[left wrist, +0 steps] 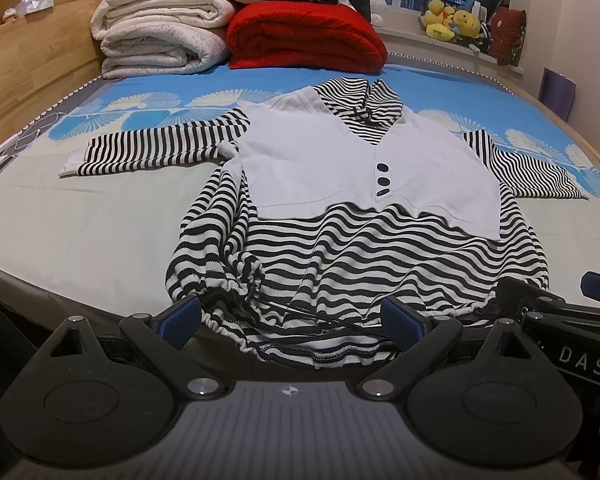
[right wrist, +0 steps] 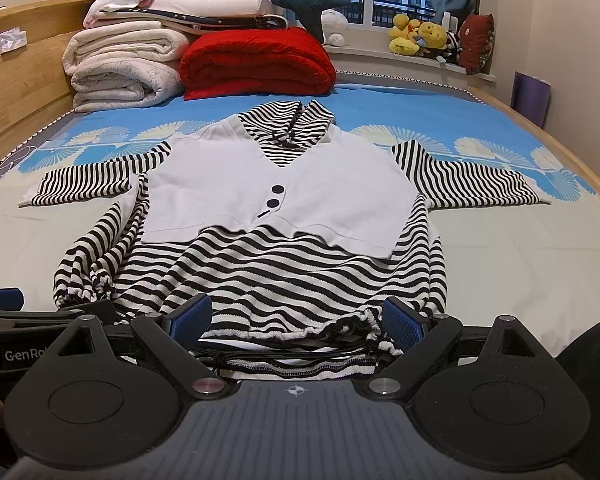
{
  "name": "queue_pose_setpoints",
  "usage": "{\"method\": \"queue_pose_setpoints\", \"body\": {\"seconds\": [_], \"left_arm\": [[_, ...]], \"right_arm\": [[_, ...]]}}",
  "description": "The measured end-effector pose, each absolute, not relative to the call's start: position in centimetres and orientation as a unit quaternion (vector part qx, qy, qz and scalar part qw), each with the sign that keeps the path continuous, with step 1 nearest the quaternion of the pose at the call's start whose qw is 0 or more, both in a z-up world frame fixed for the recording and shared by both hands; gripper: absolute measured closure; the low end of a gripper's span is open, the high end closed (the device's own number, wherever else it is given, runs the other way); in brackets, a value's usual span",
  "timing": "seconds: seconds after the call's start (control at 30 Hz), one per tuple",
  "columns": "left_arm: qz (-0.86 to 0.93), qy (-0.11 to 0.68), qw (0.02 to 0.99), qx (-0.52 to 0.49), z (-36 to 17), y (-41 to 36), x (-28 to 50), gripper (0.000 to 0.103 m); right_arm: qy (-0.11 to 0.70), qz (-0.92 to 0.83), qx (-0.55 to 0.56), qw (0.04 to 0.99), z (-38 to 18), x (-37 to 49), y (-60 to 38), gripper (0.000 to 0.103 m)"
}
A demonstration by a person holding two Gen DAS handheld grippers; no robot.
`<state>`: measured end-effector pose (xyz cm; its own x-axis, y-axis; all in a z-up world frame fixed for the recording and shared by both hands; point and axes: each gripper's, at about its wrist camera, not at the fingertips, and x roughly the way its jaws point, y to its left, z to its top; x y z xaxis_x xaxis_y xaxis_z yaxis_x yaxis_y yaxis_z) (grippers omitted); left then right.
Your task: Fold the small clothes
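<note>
A small black-and-white striped top [left wrist: 340, 248] [right wrist: 284, 268] with a white vest front and dark buttons lies face up on the bed, sleeves spread out to both sides. Its gathered hem with a black drawstring [left wrist: 284, 308] faces me at the near edge. My left gripper [left wrist: 292, 320] is open, its blue-padded fingers straddling the left part of the hem. My right gripper [right wrist: 296, 320] is also open, fingers either side of the right part of the hem. Neither holds cloth. Each gripper shows at the edge of the other's view.
The bed [left wrist: 80, 220] has a blue and pale sheet and a wooden frame [left wrist: 28, 76]. Folded white blankets [left wrist: 160, 36] and a red blanket [left wrist: 304, 36] are stacked at the far end. Plush toys [right wrist: 420, 36] sit on the window sill at the far right.
</note>
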<state>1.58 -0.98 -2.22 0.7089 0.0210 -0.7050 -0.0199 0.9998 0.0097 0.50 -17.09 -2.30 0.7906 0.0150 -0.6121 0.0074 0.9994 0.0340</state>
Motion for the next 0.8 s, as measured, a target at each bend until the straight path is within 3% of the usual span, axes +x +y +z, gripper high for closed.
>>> {"method": "queue_pose_setpoints", "body": {"seconds": [0.53,0.8], "left_arm": [[0.011,0.357,0.934,0.001,-1.2,-0.8,1.3,0.006],[-0.016,0.271,0.962,0.014,5.3,0.9,4.1,0.034]], "right_arm": [[0.317,0.001,0.026,0.948,-2.2,0.4,-17.3,0.011],[0.308,-0.009,0.041,0.95,-1.8,0.4,-17.9,0.012]]}}
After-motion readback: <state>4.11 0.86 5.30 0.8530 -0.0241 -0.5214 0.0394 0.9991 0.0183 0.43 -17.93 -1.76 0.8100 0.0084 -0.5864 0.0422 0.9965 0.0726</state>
